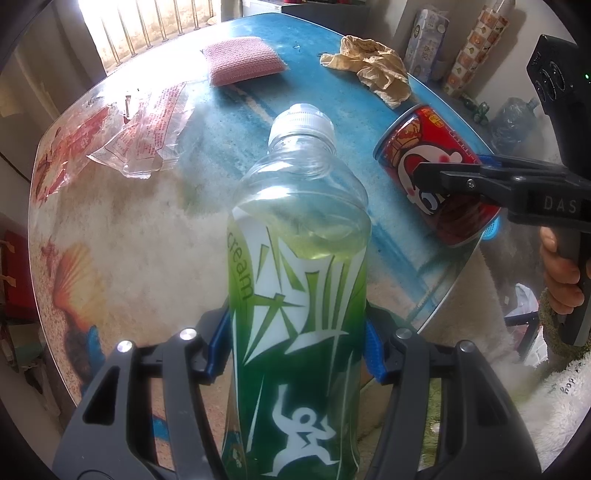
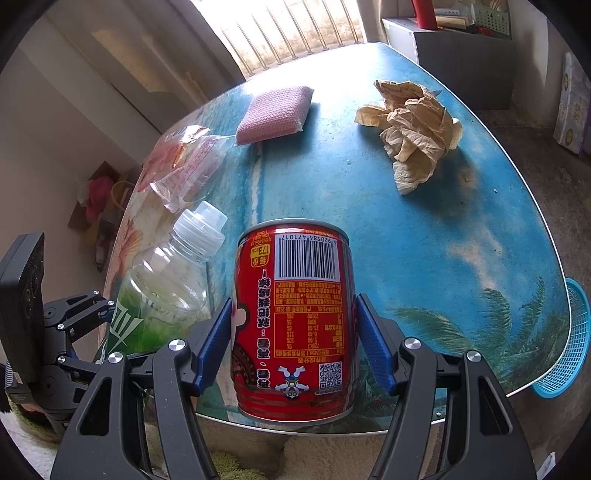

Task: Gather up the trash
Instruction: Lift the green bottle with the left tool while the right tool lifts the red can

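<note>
Your left gripper (image 1: 297,345) clamps the green-labelled plastic bottle (image 1: 299,266); your right gripper (image 2: 293,341) clamps the red can (image 2: 291,321), both above the table's (image 2: 424,229) near edge. Only the right wrist view shows the can's barcode; the blue basket (image 2: 570,343) sits beside the table.

Beyond the far edge of the beach-print table (image 2: 424,229), a barred window (image 2: 280,33) pours bright daylight in; a dark cabinet (image 2: 465,62) stands at the table's far right; rough grey floor (image 2: 554,155) beside it.

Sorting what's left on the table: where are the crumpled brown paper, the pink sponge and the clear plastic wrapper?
Crumpled brown paper (image 2: 410,129), right wrist view, middle folds.
Pink sponge (image 2: 275,112), right wrist view, top face.
Clear plastic wrapper (image 1: 144,122), left wrist view, printed middle.
</note>
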{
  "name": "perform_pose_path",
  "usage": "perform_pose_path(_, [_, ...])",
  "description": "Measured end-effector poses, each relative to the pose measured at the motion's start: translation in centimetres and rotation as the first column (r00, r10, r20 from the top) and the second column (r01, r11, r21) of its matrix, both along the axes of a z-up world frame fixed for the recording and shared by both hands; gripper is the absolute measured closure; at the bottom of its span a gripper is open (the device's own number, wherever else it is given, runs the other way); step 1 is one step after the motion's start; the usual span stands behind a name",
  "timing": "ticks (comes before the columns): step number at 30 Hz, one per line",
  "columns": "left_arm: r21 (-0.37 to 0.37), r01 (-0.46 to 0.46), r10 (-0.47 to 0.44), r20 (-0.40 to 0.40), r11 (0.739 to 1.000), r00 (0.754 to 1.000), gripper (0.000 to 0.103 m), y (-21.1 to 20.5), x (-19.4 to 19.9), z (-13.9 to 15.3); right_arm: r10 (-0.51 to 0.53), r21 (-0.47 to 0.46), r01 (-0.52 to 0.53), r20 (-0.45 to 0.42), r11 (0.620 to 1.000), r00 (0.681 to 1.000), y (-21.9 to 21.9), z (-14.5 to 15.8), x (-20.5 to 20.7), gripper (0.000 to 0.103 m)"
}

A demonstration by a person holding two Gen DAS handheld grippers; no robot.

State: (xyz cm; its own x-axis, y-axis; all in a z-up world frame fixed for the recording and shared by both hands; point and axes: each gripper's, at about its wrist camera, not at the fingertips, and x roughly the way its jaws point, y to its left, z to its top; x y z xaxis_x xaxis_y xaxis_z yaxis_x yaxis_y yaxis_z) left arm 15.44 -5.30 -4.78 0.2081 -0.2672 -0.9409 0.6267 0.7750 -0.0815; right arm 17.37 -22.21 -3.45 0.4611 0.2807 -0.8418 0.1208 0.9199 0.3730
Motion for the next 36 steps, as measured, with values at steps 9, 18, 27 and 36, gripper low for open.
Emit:
perform_pose_path(9, [-0.005,-0.003,0.003,0.007,1.0,1.0,0.048,0.4,0.1,0.5,-0.004,0.001,0.004,0.01,1.0,1.0,-0.2,0.3,-0.3,0.039])
perform_pose_path(18, [-0.006,0.002,-0.001,0.013,1.0,1.0,0.048,0.3,-0.2,0.8,-0.01,0.004,0.01,0.019,1.0,1.0,-0.4,0.5,-0.6,0.039])
perform_pose_path(27, [0.0,0.005,-0.005,0.023,1.0,1.0,0.048,0.0,-0.8,1.3,-0.016,0.011,0.016,0.031,1.0,0.999,-0.6,0.5,-1.0,0.039])
perform_pose_path(36, [0.009,0.016,-0.017,0.042,1.0,0.999,0.048,-0.8,-1.5,1.9,-0.029,0.025,0.028,0.054,0.999,0.998,-1.6,0.9,-2.3,0.039])
